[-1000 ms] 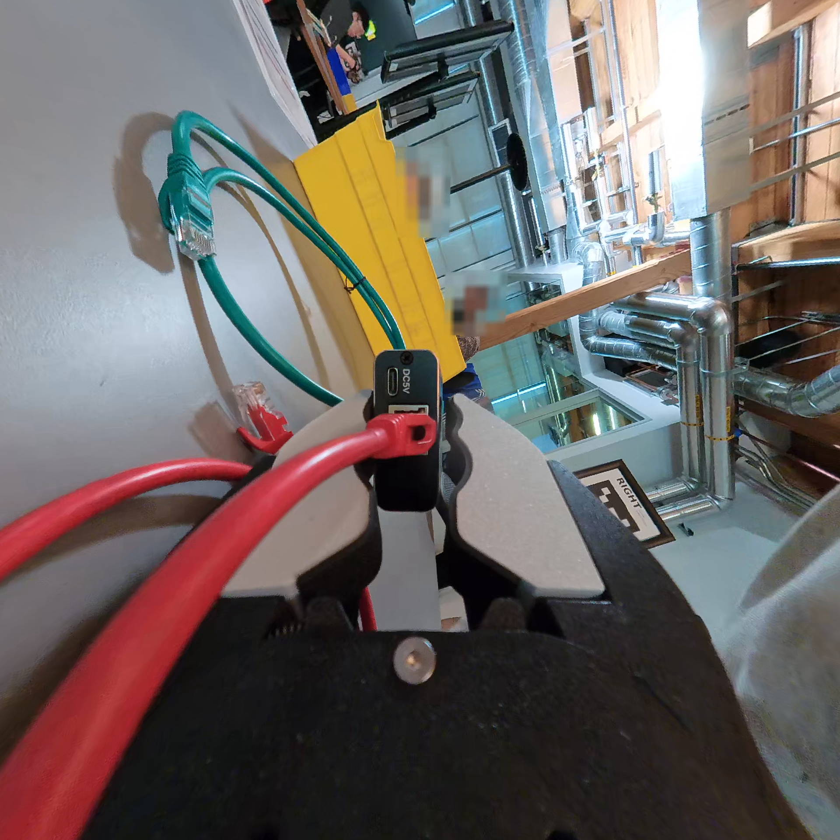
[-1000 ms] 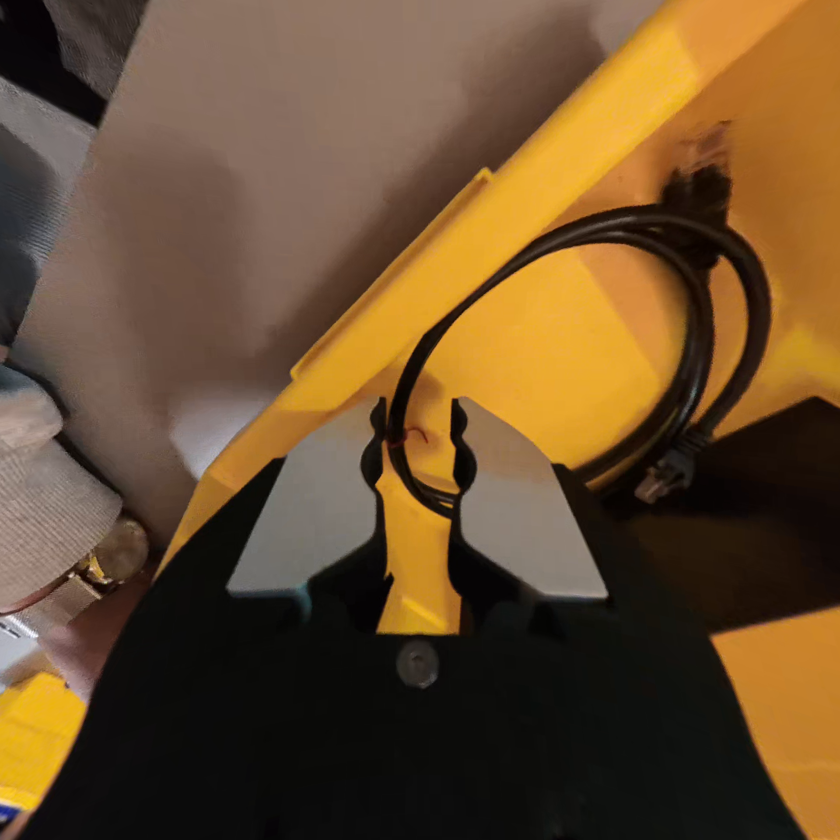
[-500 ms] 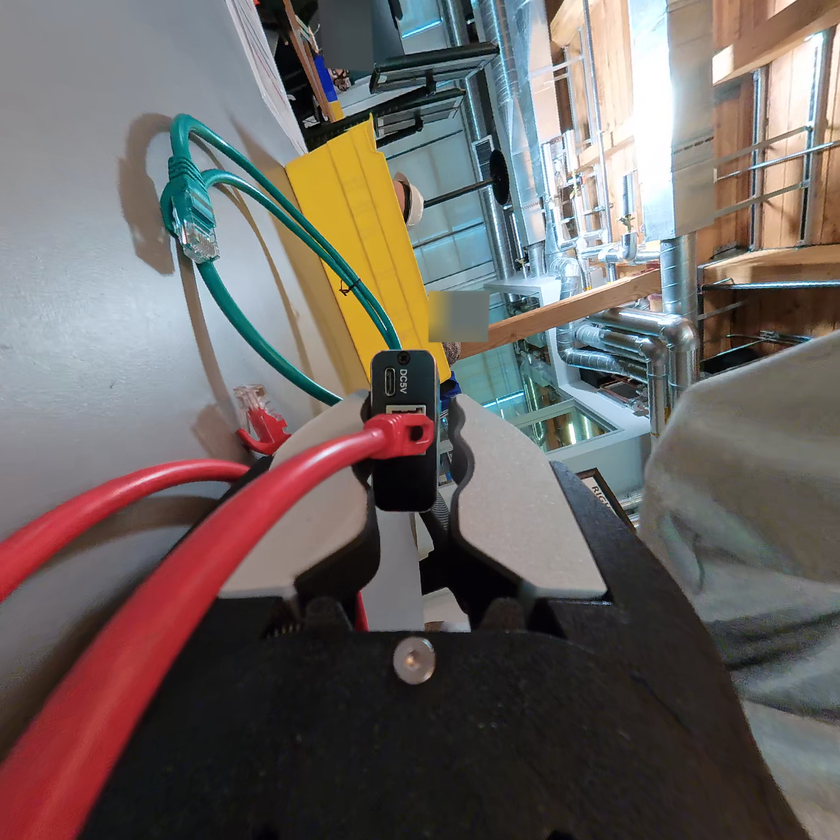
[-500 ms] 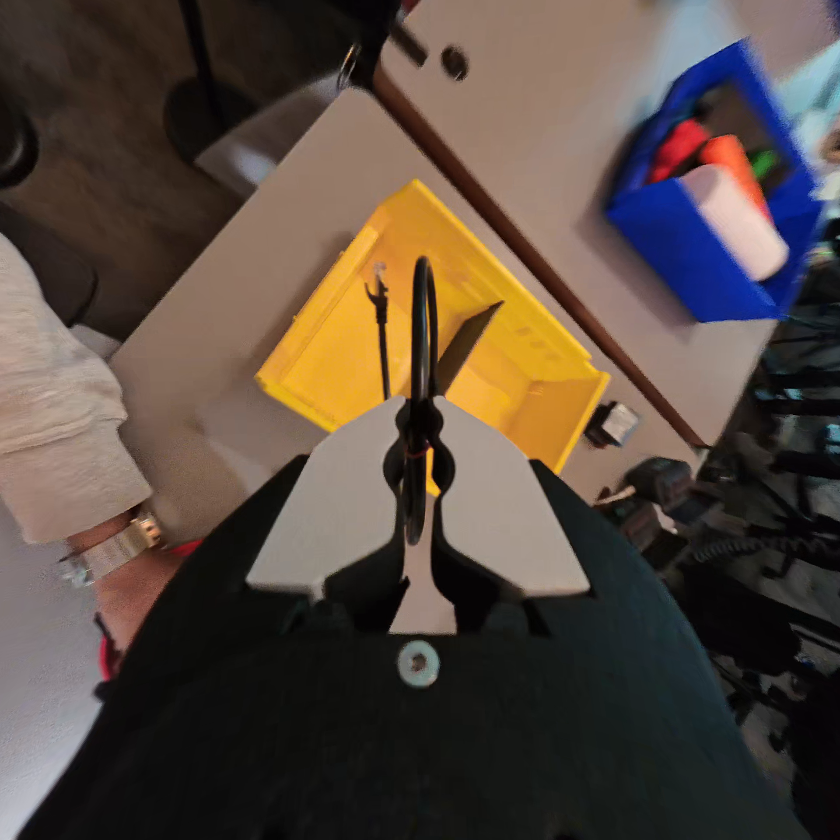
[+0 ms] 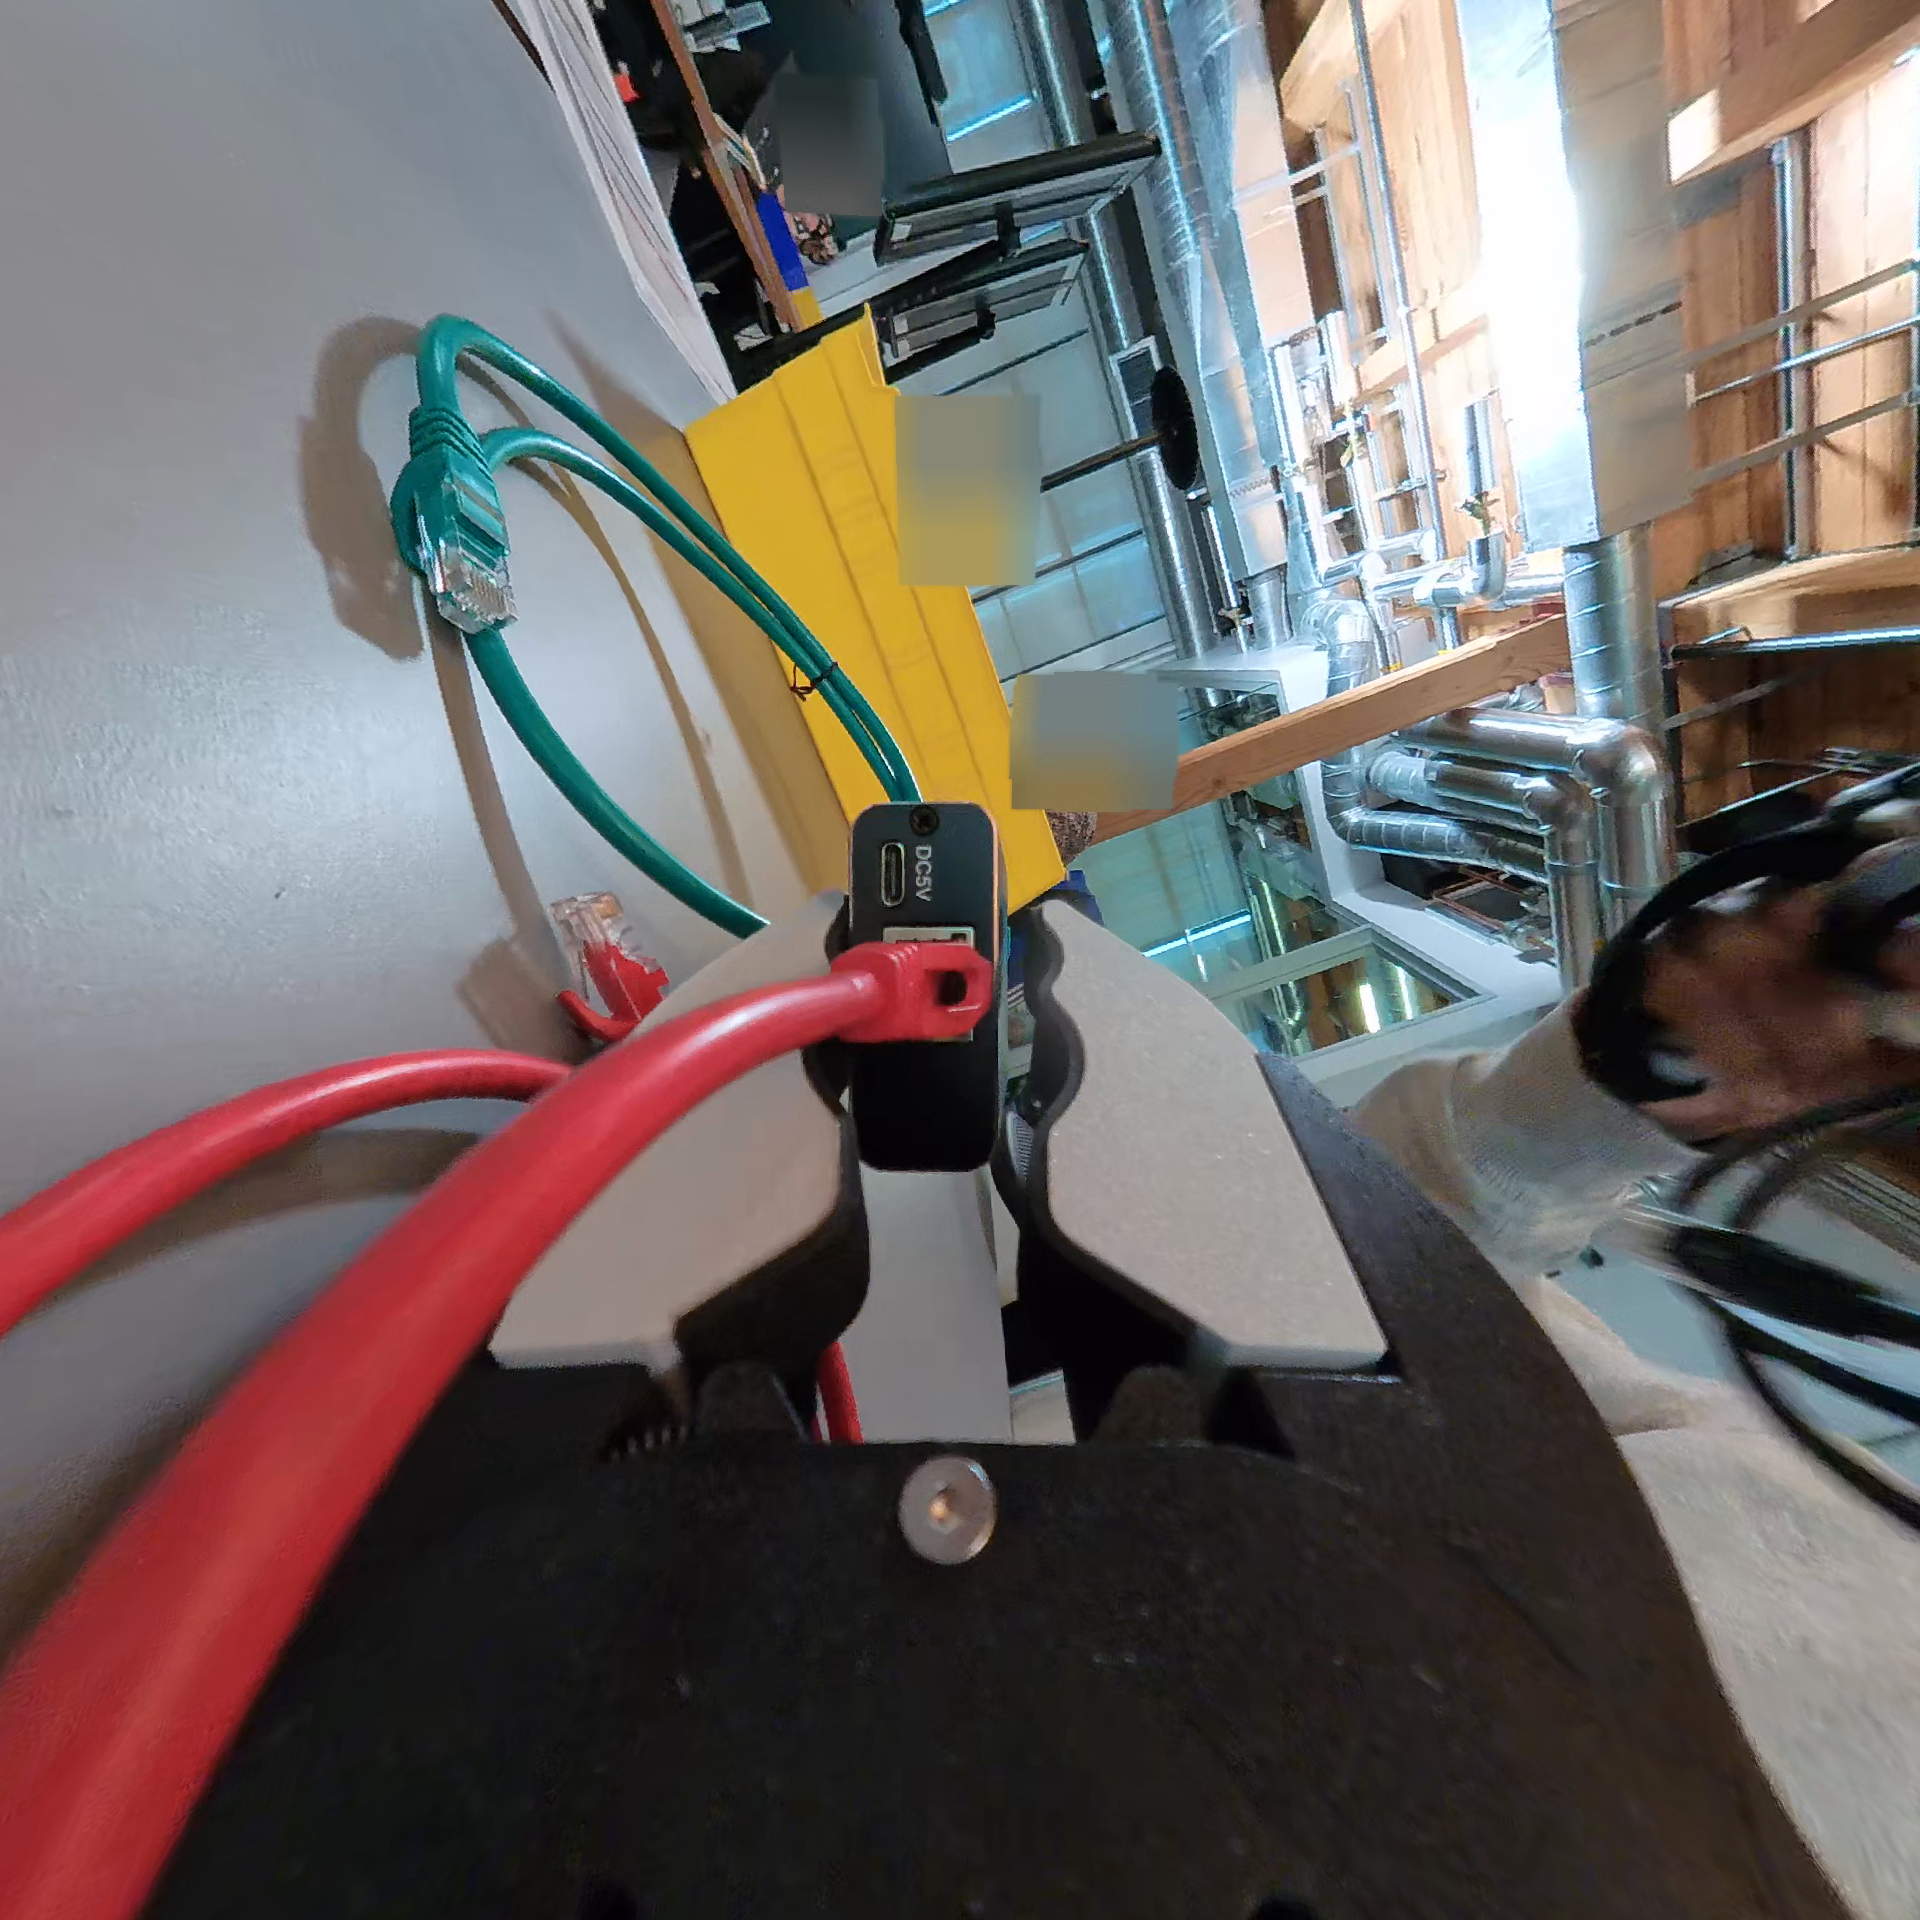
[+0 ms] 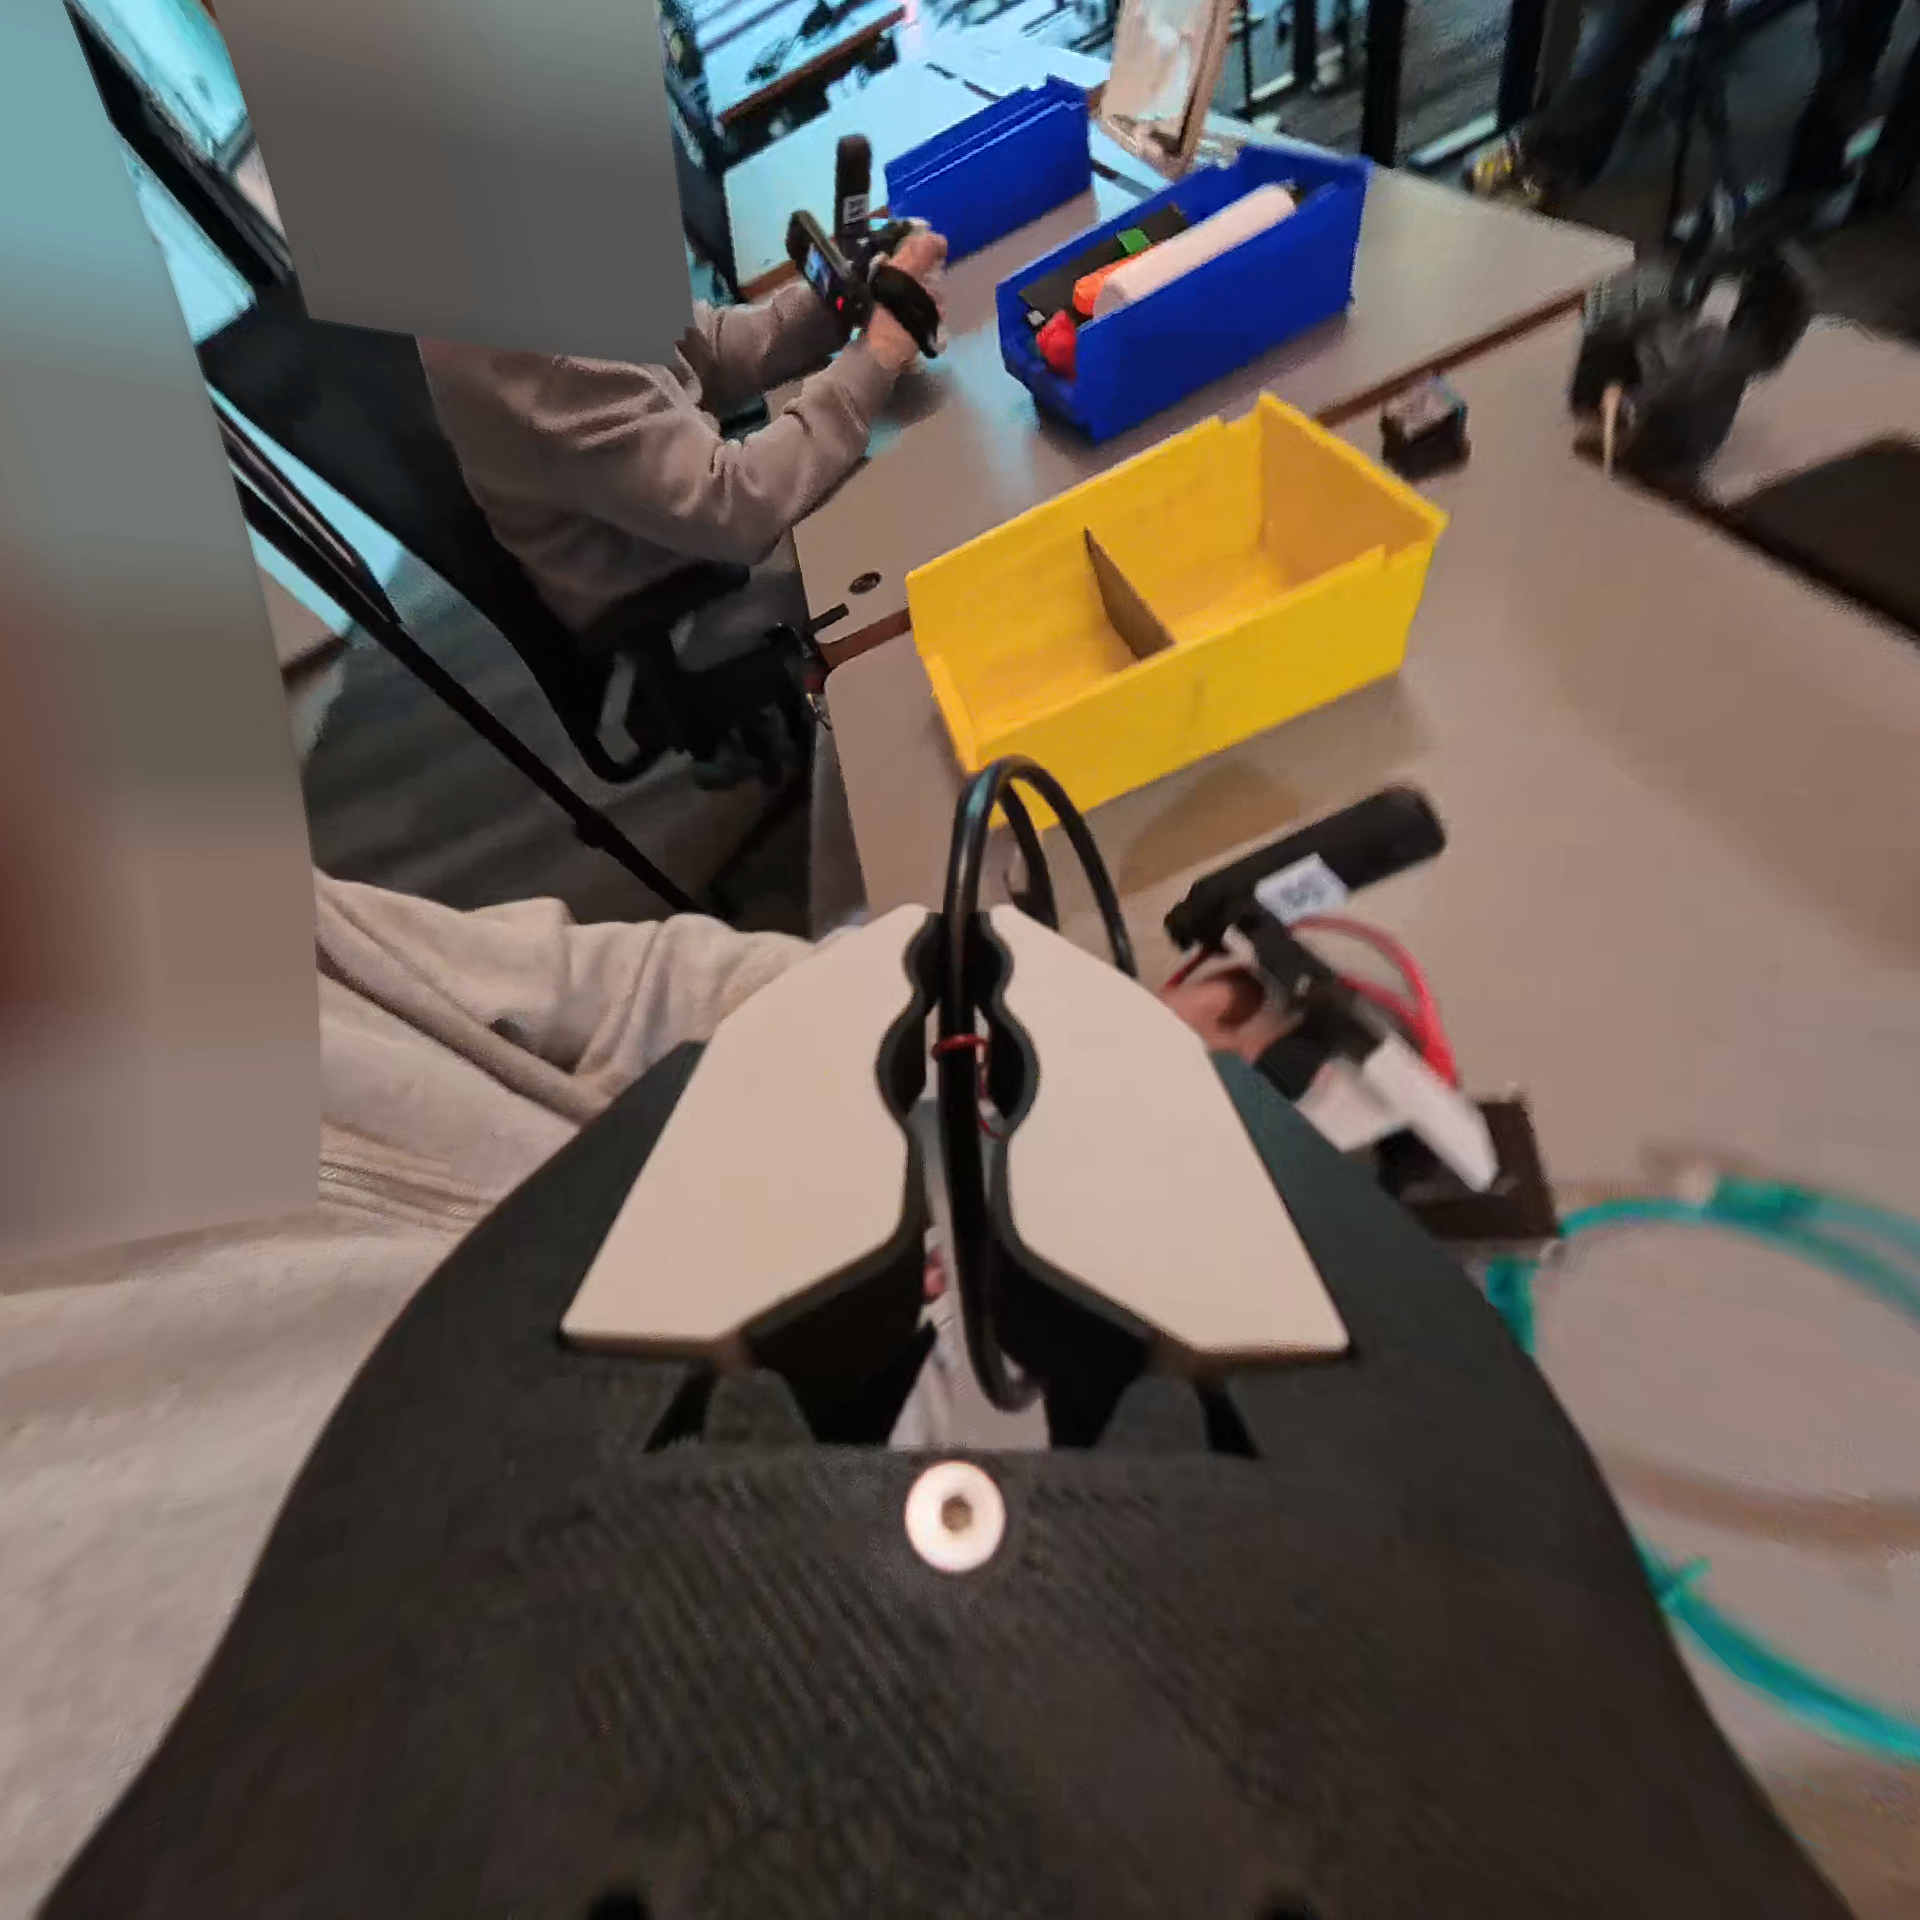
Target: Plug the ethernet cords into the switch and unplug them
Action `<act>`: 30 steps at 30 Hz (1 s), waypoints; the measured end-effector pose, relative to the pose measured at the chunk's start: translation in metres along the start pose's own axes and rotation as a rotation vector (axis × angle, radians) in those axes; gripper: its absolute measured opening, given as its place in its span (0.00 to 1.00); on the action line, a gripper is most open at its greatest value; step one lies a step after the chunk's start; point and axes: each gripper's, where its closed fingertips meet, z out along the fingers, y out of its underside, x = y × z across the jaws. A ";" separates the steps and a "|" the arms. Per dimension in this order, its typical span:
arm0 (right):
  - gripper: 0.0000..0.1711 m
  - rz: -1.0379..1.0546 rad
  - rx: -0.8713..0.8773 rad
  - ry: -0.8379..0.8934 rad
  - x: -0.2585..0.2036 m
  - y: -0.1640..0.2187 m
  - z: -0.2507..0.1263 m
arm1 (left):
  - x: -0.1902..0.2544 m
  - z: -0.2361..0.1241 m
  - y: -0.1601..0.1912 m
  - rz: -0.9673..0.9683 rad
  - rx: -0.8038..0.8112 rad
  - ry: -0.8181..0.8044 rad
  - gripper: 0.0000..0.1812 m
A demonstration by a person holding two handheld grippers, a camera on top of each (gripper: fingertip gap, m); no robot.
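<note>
- Grey tabletop (image 6: pixel 1662 790) in a workshop with bare pipework and timber served as the work surface; other people sat at adjoining desks.
- Left gripper (image 5: pixel 930 997) was closed on a small black rectangular switch (image 5: pixel 925 1081), held end-up between its fingers, just above the table.
- One red ethernet cord (image 5: pixel 436 1195) was seated in the switch's upper port by its red plug (image 5: pixel 914 992); its other clear-tipped end (image 5: pixel 608 951) lay free on the table beside the gripper.
- A green ethernet cord (image 5: pixel 582 727) lay looped on the table beyond, its plug (image 5: pixel 457 530) unconnected.
- Right gripper (image 6: pixel 958 956) was clamped on a coiled black ethernet cord (image 6: pixel 966 1091), bound by a thin red twist tie (image 6: pixel 961 1044), held in the air above and short of the left gripper.
- Neither plug of the black cord could be made out in the right wrist view.
- A yellow plastic bin with a dark divider (image 6: pixel 1174 665) stood behind, both compartments apparently empty; a blue bin (image 6: pixel 1195 343) of mixed items stood farther back.
- Judgement: the plugging stage was in hand, with one cord in and the black cord being brought over.
- Judgement: the next move called for a grip near a plug, not mid-coil, then aligning its latch with a free port while the left gripper steadied the switch.
</note>
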 end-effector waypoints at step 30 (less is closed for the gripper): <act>0.13 -0.401 -0.464 0.536 0.111 0.276 0.023 | -0.004 -0.002 -0.003 0.028 0.037 -0.046 0.13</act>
